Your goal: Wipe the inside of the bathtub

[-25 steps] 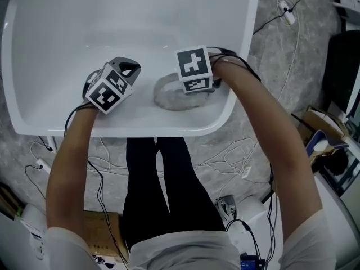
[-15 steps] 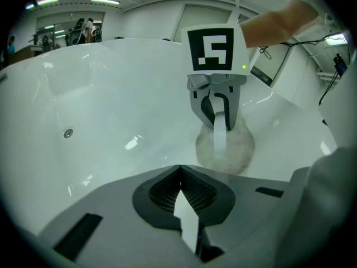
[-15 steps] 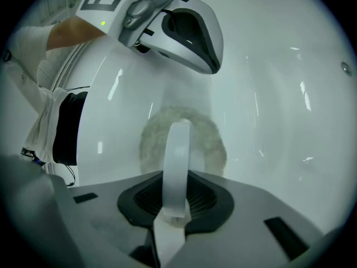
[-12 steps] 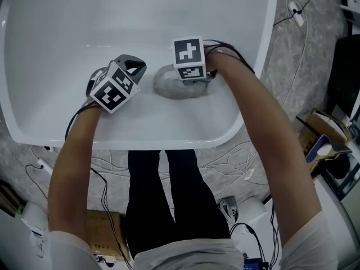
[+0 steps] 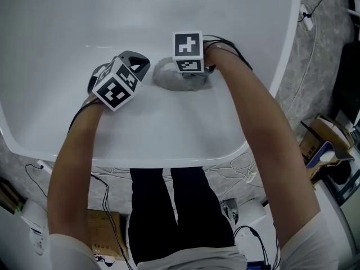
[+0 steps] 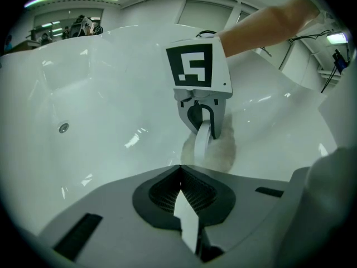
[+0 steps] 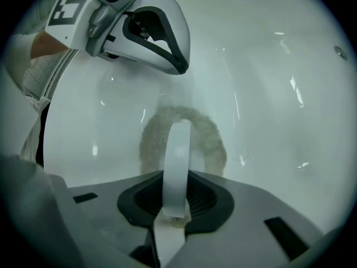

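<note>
A white bathtub point(image 5: 140, 157) fills the upper head view. A round fluffy wiping pad point(image 5: 169, 76) lies pressed on its inner surface. My right gripper point(image 5: 191, 79) is shut on the pad's white strap point(image 7: 177, 155), and the pad point(image 7: 211, 141) spreads beyond the jaws. The left gripper view shows that gripper point(image 6: 203, 132) standing on the pad point(image 6: 222, 152). My left gripper point(image 5: 138, 62) hovers just left of the pad, jaws shut with nothing in them; it appears as the left gripper point(image 7: 164, 57) above the pad in the right gripper view.
A round metal fitting point(image 6: 64, 128) sits in the tub wall. Below the tub's near rim are the person's legs point(image 5: 169, 207), loose cables point(image 5: 228, 165) on the stone floor, a cardboard box point(image 5: 101, 235) and more boxes point(image 5: 320, 142) at the right.
Both grippers and the pad have moved away from the tub's near rim, deeper across the inner surface. The head view has shifted, showing more of the tub.
</note>
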Demonstrator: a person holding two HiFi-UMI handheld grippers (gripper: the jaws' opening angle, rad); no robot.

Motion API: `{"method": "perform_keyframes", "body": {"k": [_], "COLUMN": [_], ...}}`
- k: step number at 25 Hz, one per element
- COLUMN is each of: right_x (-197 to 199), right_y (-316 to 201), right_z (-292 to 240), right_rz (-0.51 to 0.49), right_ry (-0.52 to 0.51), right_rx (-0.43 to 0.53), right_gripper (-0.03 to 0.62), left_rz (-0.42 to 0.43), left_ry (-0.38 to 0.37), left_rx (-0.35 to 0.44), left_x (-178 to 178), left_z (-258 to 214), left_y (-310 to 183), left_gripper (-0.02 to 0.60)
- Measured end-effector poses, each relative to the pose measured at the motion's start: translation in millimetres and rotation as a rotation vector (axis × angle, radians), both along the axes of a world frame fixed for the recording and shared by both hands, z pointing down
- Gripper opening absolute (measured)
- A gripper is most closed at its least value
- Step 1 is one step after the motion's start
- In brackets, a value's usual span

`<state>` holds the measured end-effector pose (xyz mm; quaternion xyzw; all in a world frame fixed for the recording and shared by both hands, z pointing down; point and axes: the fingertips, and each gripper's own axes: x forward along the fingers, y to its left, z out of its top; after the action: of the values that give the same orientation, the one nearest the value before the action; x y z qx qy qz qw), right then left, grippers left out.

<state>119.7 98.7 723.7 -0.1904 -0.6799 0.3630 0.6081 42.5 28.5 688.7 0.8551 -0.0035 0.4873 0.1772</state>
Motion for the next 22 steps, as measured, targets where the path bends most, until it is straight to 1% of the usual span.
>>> {"method": "perform_keyframes", "body": {"k": [4, 10, 15, 22], "right_x": [-1, -7, -9, -8], "right_y": [-6, -19, -31, -41], "right_z": [20, 45, 68, 92], "right_rz": [-0.005, -0.007, -0.001, 0.017], "right_ry": [0.009, 0.004, 0.012, 0.032], "right_rx": [0.010, 0.069, 0.130, 0.213], "right_gripper": [0.094, 0.093, 0.094, 0.094], "left_rz": [0.058, 0.043, 0.037, 0.044], "left_ry": [-0.020, -0.037, -0.033, -0.054], "left_rx": [0.004, -0.007, 0.008, 0.024], "left_x": [0, -10, -5, -5], "left_z": [18, 38, 48, 59], "left_y": [-2, -6, -15, -19], "left_gripper": [0.008, 0.008, 0.008, 0.008]}}
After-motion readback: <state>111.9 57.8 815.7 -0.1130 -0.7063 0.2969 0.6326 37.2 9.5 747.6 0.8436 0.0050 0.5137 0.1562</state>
